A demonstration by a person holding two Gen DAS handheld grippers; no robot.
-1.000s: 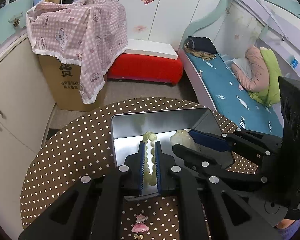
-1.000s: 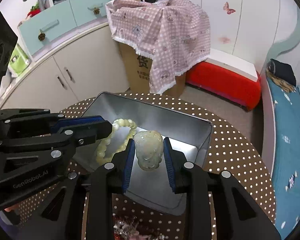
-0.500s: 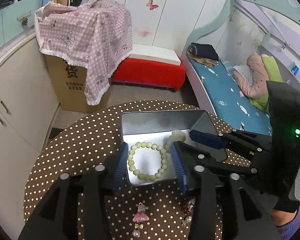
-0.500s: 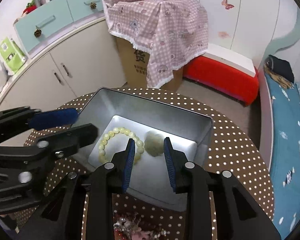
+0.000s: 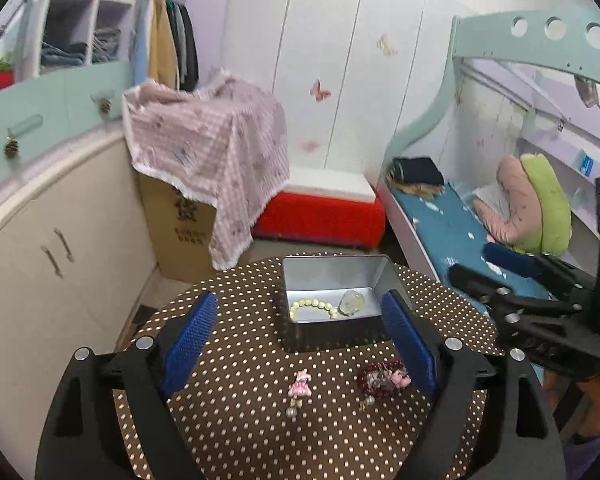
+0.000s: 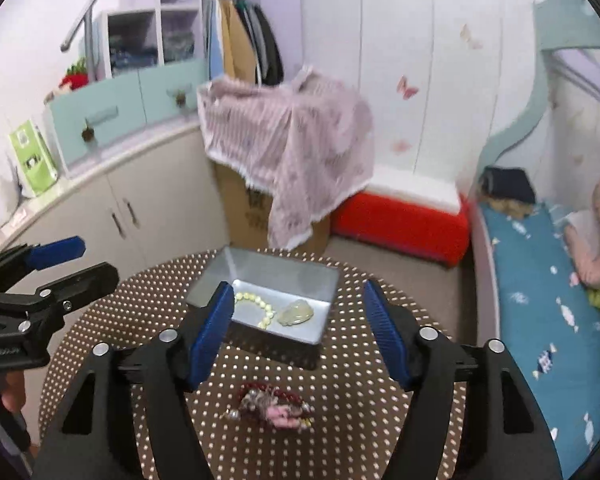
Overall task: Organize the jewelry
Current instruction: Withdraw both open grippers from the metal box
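Bracelet (image 5: 314, 307), pendant (image 5: 351, 303) in tin (image 5: 332, 276); claws just opened, empty.

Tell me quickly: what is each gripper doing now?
Left gripper: open, jaws just widened, holding nothing.
Right gripper: open, jaws just widened, holding nothing.

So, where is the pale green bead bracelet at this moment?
The bead bracelet lies flat on the floor of the open metal tin, in its left part in both wrist views, right beside the pale jade pendant.
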